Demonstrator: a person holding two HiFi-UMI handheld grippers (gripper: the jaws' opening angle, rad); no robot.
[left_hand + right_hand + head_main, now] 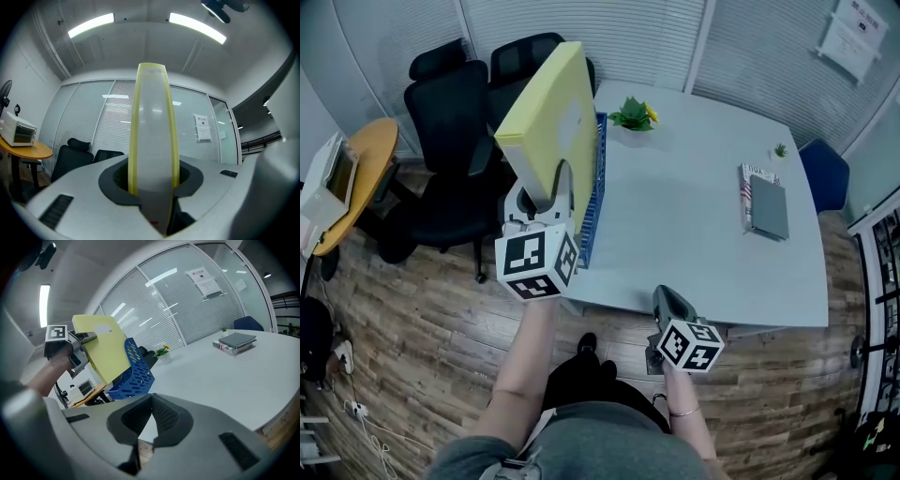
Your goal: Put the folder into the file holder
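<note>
- Appliance [326, 178], white and boxy, sits on a round yellow side table [370, 150] at the far left; black office chairs [450, 103] stand just beside it.
- The left gripper [551, 187] has its jaws clamped on the bottom edge of the folder [551, 112], which stands on edge and leans to the left.
- The folder is thick, with pale yellow covers and a pale label patch on its face. Only the left gripper view shows its grey-white spine, running up between the jaws.
- It is held above the left end of the table [675, 216], against the blue slotted file holder [592, 197]. Its lower part overlaps the holder, but whether it is inside the rim cannot be told.
- The right gripper view shows the folder's broad face and the holder's side wall, which the head view sees only edge-on.
- A small potted plant [633, 114] stands behind the holder.
- The right gripper [670, 302] hangs at the table's near edge, jaws together and empty.
- Stacked books [764, 206] lie far right, near a blue chair [825, 173].
</note>
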